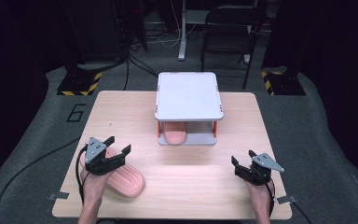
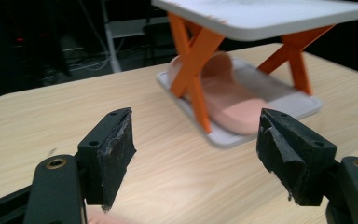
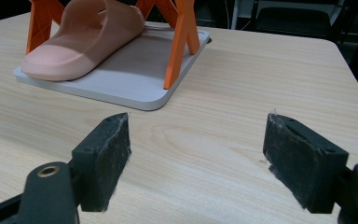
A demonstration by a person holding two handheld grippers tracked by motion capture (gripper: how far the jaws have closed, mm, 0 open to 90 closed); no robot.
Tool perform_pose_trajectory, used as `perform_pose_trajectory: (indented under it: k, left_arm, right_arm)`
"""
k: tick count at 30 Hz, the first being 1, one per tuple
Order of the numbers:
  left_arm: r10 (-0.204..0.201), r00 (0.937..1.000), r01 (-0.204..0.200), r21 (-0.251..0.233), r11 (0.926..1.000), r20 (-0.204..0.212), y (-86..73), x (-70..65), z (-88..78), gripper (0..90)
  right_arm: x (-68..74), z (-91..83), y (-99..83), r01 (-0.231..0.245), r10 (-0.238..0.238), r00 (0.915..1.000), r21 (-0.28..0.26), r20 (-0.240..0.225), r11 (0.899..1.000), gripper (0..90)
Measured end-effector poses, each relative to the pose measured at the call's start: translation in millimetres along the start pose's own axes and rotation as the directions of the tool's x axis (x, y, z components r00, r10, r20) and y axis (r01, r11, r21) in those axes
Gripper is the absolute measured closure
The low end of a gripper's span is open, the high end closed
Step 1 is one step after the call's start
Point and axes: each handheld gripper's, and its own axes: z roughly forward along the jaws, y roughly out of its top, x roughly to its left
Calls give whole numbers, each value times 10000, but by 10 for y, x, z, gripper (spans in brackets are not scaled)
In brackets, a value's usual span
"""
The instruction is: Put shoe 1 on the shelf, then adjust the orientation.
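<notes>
Left gripper [image 1: 119, 145], jaws apart and holding nothing, hovers over pink slipper [image 1: 123, 181] at seven o'clock; probably lower squarely across its sides before closing. Right gripper [image 1: 242, 157] likewise open.

Bare table [image 1: 186, 168] lies between the hands (only the rack [image 1: 189, 95] blocks beyond).

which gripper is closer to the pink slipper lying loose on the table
Left. The left gripper hovers right over the loose slipper at the table's near left; the right gripper is far across, near the right edge, jaws open.
</notes>
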Motion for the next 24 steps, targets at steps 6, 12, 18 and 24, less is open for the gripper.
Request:
perform_pose_trajectory:
  k: [6, 12, 18, 24]
  left_arm:
    - [-345, 9942, 349, 28, 9994, -1018, -247, 129, -285, 281]
    - [-775, 9846, 857, 463, 9952, -1570, -510, 262, -464, 285]
    - [-341, 9776, 557, 993, 9935, -2076, -670, 317, -431, 283]
    - [-689, 9732, 963, 1169, 9885, -2195, -790, 456, -506, 293]
  right_arm:
    - [-8, -8, 19, 146, -146, 9999, -4, 79, 9999, 223]
    - [-11, -23, 13, 225, -227, 9996, 140, 143, 9996, 226]
    - [45, -6, 32, 464, -464, 9989, -33, 18, 9989, 227]
    - [64, 2, 58, 512, -514, 9986, 224, 78, 9984, 227]
